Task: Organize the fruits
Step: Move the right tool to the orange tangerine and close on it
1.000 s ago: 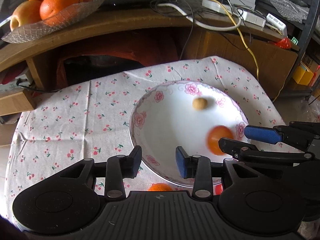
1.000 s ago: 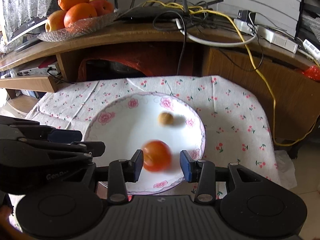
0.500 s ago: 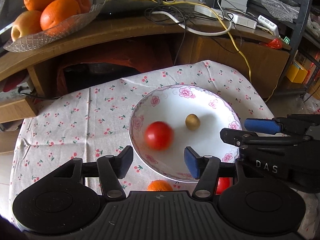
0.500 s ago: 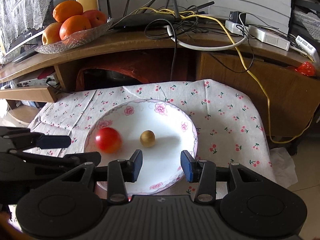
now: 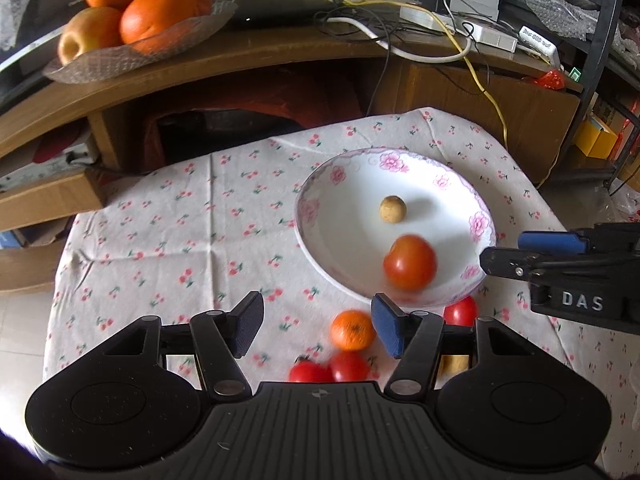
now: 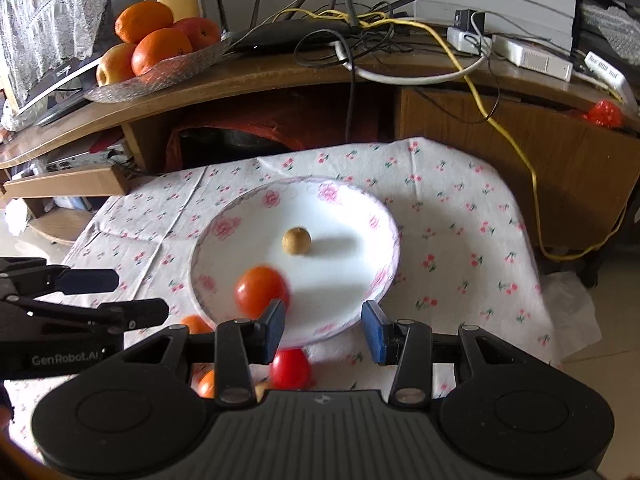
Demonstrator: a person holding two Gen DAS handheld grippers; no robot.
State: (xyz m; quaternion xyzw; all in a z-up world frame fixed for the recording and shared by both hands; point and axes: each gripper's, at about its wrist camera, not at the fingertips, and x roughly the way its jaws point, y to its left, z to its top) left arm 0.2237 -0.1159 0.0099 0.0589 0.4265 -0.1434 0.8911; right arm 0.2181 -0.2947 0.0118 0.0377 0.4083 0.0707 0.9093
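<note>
A white bowl with pink flowers (image 5: 320, 184) (image 6: 384, 216) sits on the flowered cloth. Inside it a red tomato (image 5: 409, 262) (image 6: 261, 291) is blurred with motion, and a small tan round fruit (image 5: 393, 209) (image 6: 296, 241) lies near the middle. On the cloth in front of the bowl lie a small orange (image 5: 353, 329) (image 6: 195, 325) and red tomatoes (image 5: 349, 365) (image 6: 289, 368). My left gripper (image 5: 318, 330) is open above the cloth left of the loose fruit. My right gripper (image 6: 323, 332) is open over the bowl's near rim. Both are empty.
A glass dish of oranges and an apple (image 5: 132, 20) (image 6: 152, 48) stands on the wooden shelf (image 5: 240, 56) behind. Cables and a router (image 6: 312, 32) lie on that shelf. The cloth-covered table drops off at the right toward the floor (image 6: 592, 344).
The tomato keeps rolling in the bowl: near the right rim, then left, now back at the near side. Both grippers have pulled back and up, bringing the loose fruit in front into view.
</note>
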